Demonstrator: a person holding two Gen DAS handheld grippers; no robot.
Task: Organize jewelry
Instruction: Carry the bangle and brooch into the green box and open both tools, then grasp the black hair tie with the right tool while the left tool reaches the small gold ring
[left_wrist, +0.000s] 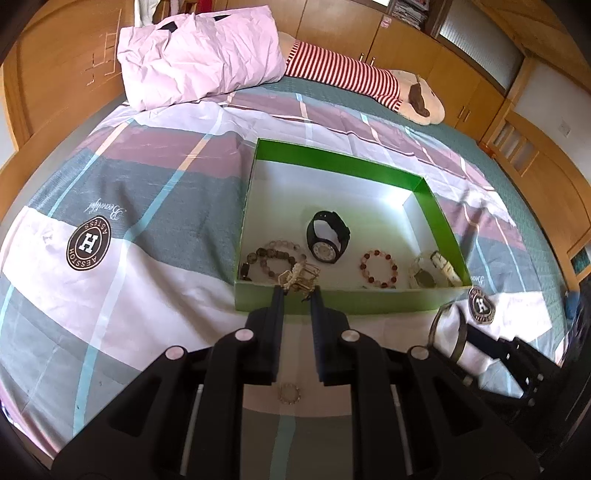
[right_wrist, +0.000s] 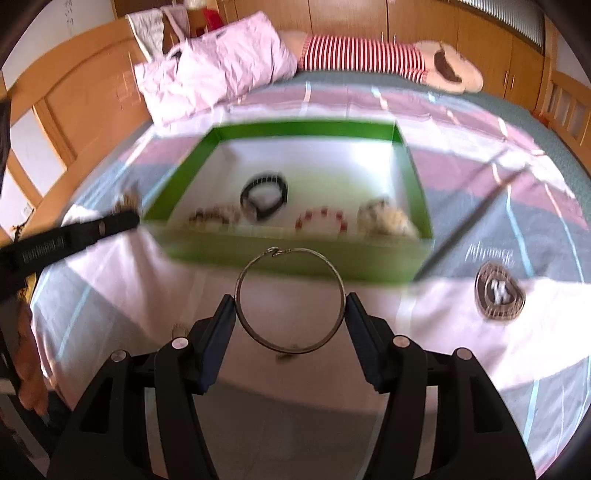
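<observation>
A green box (left_wrist: 347, 303) with a white floor lies on the bed. In it are a black watch (left_wrist: 327, 236), a brown bead bracelet (left_wrist: 267, 262), a red bead bracelet (left_wrist: 379, 268) and a pale watch (left_wrist: 434, 271). My left gripper (left_wrist: 297, 291) is shut on a gold chain piece (left_wrist: 300, 278) over the box's near wall. My right gripper (right_wrist: 290, 308) is shut on a thin metal bangle (right_wrist: 290, 300) just before the box (right_wrist: 295, 258); it also shows in the left wrist view (left_wrist: 448, 332). A small bead ring (left_wrist: 289, 393) lies on the sheet under my left gripper.
The plaid bed sheet (left_wrist: 147, 221) carries round logo patches. A pink pillow (left_wrist: 199, 55) and a striped plush toy (left_wrist: 354, 79) lie at the head of the bed. Wooden cupboards (left_wrist: 461, 74) stand behind.
</observation>
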